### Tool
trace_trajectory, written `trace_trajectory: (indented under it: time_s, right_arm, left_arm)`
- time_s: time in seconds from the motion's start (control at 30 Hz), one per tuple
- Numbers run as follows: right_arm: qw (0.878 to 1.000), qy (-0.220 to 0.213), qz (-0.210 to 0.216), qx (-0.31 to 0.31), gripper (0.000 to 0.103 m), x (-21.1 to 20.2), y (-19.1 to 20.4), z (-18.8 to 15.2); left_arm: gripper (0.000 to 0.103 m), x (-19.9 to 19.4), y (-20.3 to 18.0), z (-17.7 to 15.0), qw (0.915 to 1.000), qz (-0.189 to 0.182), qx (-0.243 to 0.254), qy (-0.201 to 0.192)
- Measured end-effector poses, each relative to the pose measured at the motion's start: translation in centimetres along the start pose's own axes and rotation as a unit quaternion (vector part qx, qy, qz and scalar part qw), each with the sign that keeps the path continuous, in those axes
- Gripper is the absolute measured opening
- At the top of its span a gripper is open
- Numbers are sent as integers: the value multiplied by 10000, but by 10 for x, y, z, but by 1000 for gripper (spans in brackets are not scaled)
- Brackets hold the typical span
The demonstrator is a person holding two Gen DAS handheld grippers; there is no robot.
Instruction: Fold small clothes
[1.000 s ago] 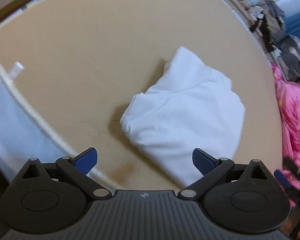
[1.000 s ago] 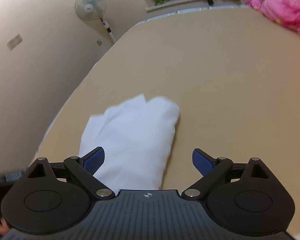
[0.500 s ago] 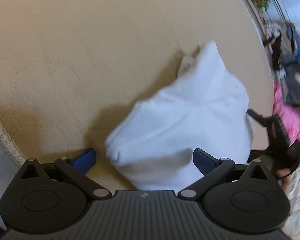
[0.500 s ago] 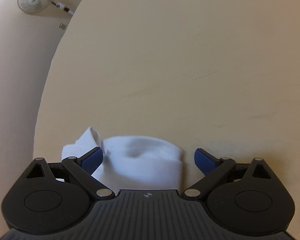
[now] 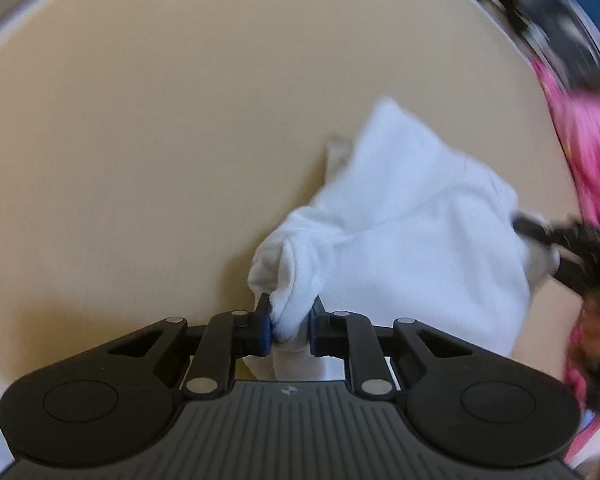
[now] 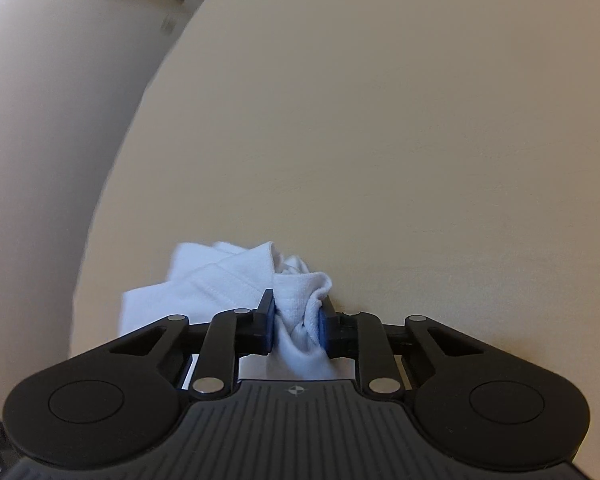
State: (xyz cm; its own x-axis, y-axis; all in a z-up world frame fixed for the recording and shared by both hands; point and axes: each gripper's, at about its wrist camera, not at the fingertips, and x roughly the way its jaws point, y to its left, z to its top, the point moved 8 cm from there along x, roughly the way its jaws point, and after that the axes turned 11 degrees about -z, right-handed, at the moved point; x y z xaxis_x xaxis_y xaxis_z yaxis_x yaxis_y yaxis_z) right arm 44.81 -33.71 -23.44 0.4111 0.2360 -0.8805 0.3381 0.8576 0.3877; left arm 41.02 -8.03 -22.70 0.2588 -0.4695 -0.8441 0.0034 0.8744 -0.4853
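Beige tabletop (image 5: 148, 152) fills both views, bare apart from one white garment (image 5: 412, 232). Pink cloth (image 5: 588, 140) sits blurred at the right edge of the left wrist view, dark clutter above it at upper right; too smeared to name.

Garment: lies crumpled on the tabletop, centre-right in the left wrist view, lower centre in the right wrist view (image 6: 228, 280). Soft knit, a stitched hem visible near the right tool. My read: light, limp, no stiffness, will sag and drape the moment it leaves the surface, not fragile, not slippery against the blue pads. Best held at corners or along a hem, so that the cloth hangs flat; a pinch in the middle would only bunch it.

Left tool (image 5: 290, 326): jaws have just been closing, now clamped on a bunched corner of the garment at lower centre of its frame, fabric puckered between the pads. Tool is tipped steeply down at the tabletop.

Right tool (image 6: 296, 326): jaws have just been closing too, now pinching a twisted wad of the same garment next to the hem. Also angled down, less steeply. It shows in the left wrist view at right edge (image 5: 540, 232), with fingers of a hand (image 5: 596, 332) below it, at the garment's far side.

Both grips sit on opposite ends; judged ready for a lift and spread.
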Motion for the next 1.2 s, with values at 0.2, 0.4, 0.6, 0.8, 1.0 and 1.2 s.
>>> trace_trajectory:
  time_s: [0.2,0.4,0.6,0.8,1.0,1.2]
  right_arm:
    - [9591,-849,151,2698,21,-64,-109,-111]
    - [9281,-1284,138,3493,27,-57,-117,-190]
    - [9535,-1472,-109,2629,35,-66,-124,-158]
    - [9625,-1191,-295,2421,58,-63,-129,-149]
    - [9622,-1144,-294,2454,64,-65,-131,-149]
    - [9633,-1162,-462,2375,64,-68,-126,-136]
  left_arm:
    - [18,60,-127,93,9723,176,2289,431]
    - [20,111,-160,87,9536,1004,2771,619]
    - [24,77,-101,109,9794,699,1881,238]
    - [55,78,-43,136,9886,1076,1049,12]
    - [101,65,-67,119,9919,-337,1214,-183]
    - [6,100,-97,117,9847,-36,1734,-180]
